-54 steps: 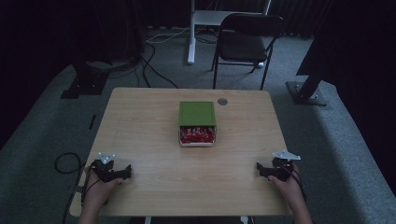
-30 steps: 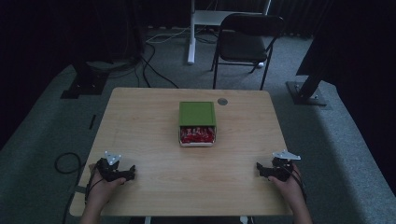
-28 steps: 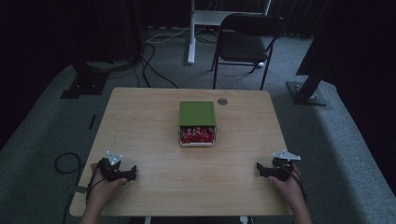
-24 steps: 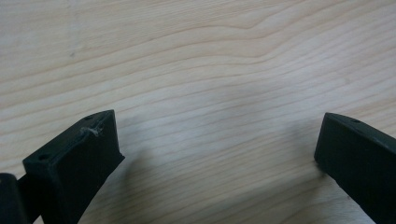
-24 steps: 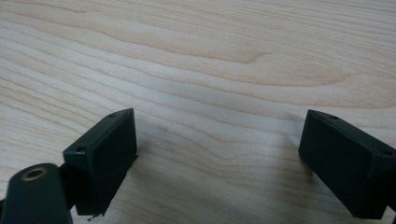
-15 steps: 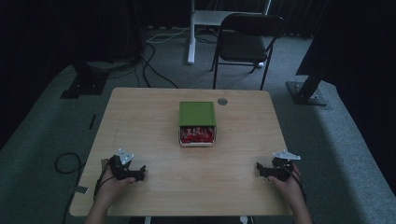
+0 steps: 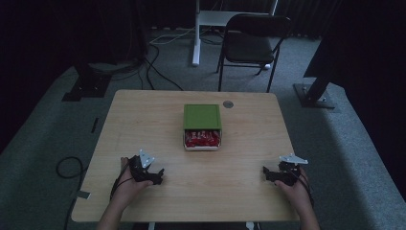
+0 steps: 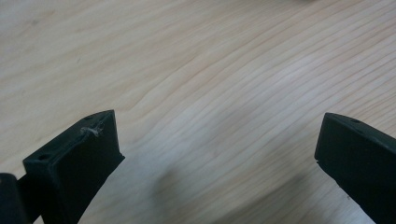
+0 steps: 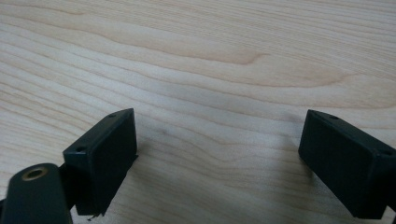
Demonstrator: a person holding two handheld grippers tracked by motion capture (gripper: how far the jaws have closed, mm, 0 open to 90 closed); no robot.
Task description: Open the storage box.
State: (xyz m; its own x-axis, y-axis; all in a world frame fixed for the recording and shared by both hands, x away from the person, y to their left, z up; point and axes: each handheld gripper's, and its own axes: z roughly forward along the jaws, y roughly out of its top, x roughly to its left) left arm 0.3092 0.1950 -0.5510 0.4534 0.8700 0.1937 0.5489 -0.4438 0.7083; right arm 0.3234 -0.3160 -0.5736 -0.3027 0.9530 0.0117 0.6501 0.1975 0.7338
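A green-lidded box (image 7: 202, 116) sits mid-table, its lid slid back so red packets (image 7: 202, 138) show at the near end. My left gripper (image 7: 158, 176) is low over the wooden table (image 7: 143, 120), near the front left, pointing right. In the left gripper view its jaws stand wide apart over bare wood; the left gripper (image 8: 217, 154) is open and holds nothing. My right gripper (image 7: 266, 173) rests at the front right, pointing left. The right gripper (image 9: 219, 154) is open too, with bare wood grain between its jaws.
A small round grommet (image 7: 228, 104) lies in the tabletop beyond the box. A folding chair (image 7: 251, 45) and a white stand (image 7: 196, 33) are behind the table. Cables (image 7: 67, 167) lie on the floor at the left.
My left gripper has moved right and slightly inward along the table's front. The right gripper and the box have stayed in place.
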